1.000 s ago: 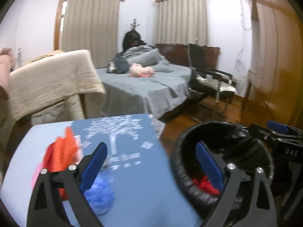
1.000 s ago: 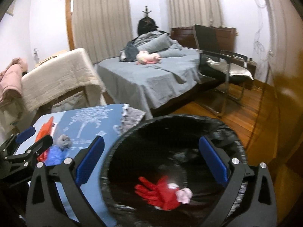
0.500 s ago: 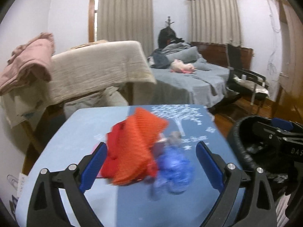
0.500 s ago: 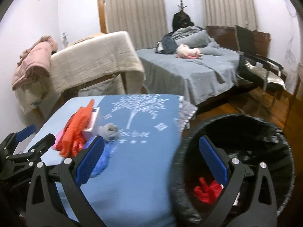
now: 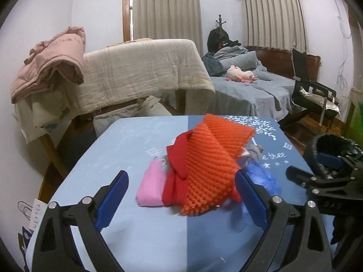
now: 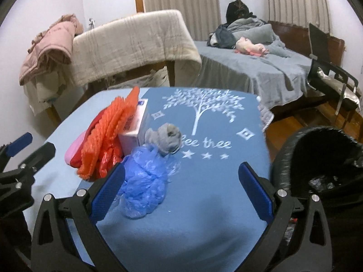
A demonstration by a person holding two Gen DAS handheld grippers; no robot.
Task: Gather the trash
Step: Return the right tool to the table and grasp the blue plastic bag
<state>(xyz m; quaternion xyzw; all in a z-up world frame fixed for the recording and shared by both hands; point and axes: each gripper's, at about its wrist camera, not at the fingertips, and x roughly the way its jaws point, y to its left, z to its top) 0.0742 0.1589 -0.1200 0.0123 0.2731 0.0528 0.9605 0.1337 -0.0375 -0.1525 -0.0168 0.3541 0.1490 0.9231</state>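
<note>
a lived-in bedroom in a home: a bed [image 5: 254, 90] with rumpled grey bedding and a pink plush toy [image 5: 241, 76], curtained windows [image 5: 166, 11], a coat stand [image 5: 221, 21] hung with dark clothes, a pink jacket [image 5: 52, 61] thrown over covered furniture, a black chair [image 5: 313, 93] and wooden flooring [image 6: 301, 117].

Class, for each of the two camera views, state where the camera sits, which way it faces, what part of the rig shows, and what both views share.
Left wrist: sits on the left gripper, facing the orange mesh on the blue table; its open fingers and the right gripper show.
Right wrist: sits on the right gripper, facing the blue plastic bag, black bin at right; its open fingers and the left gripper show.
Shared: trash pile, table, bin, bed.
</note>
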